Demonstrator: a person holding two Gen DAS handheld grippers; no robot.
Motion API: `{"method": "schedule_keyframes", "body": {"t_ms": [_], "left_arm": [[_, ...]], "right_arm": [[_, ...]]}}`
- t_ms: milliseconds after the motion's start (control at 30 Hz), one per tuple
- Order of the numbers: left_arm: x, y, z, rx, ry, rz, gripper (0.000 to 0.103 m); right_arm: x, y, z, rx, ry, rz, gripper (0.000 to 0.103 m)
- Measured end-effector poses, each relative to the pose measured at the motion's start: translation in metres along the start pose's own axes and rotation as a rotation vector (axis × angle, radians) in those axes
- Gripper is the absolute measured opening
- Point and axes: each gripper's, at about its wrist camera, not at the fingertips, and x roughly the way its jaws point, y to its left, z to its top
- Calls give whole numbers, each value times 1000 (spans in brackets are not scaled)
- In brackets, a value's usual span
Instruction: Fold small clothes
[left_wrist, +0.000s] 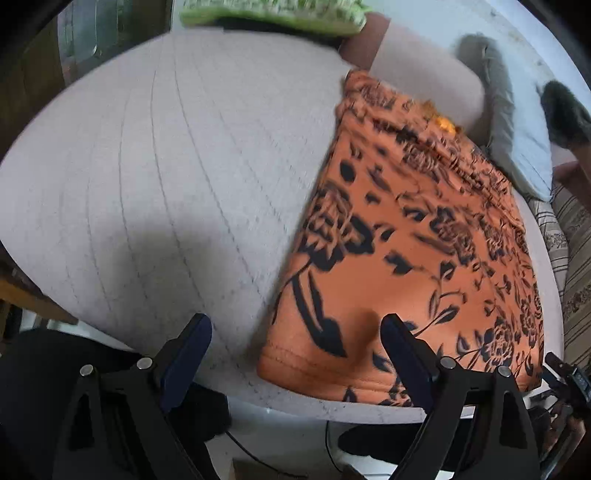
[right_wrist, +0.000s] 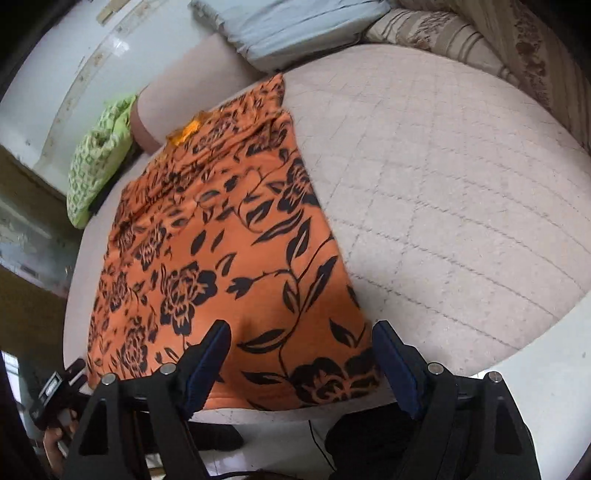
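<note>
Garment: an orange cloth (left_wrist: 424, 236) with black flowers lies flat on the quilted bed (left_wrist: 166, 177), its near hem at the bed's front edge.
Far end: the cloth's top reaches toward the pillows, bunched a little there, with a small yellow bit showing.
Left gripper (left_wrist: 295, 354): jaws wide apart, nothing between the pads; it hovers over the near hem, its right finger above the cloth's near left corner, its left finger above bare quilt.
Right gripper (right_wrist: 301, 360): jaws wide apart, holding nothing; it hovers above the near right corner of the cloth, both fingers over the hem.
Contact: I cannot tell whether either gripper touches the fabric.
Around: a green patterned cloth (right_wrist: 98, 155) sits at the bed's far left, a pale blue pillow (right_wrist: 295, 26) at the head, a striped cushion (right_wrist: 443, 37) beside it.
Sharpness: both views are blurred.
</note>
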Motion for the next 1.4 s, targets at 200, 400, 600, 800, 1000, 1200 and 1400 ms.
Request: {"method": "schedule_keyframes", "body": {"t_ms": [200, 400, 600, 800, 1000, 1200, 1400], "left_arm": [[-4, -4, -2, 30, 3, -24, 40], [-1, -13, -4, 67, 15, -24, 59], [-5, -4, 0, 40, 25, -77, 10], [-2, -2, 1, 37, 47, -97, 16], [-1, -12, -1, 68, 40, -123, 43], [-3, -3, 5, 30, 62, -146, 10], [-41, -1, 24, 31, -7, -260, 9]], "right_arm": [[0, -9, -3, 40, 14, 58, 41], [-1, -17, -6, 69, 33, 55, 64], [10, -22, -8, 107, 82, 143, 11], [2, -52, -7, 202, 59, 204, 16], [12, -71, -8, 281, 121, 297, 40], [21, -56, -8, 221, 155, 337, 15], [5, -52, -1, 269, 99, 493, 13]]}}
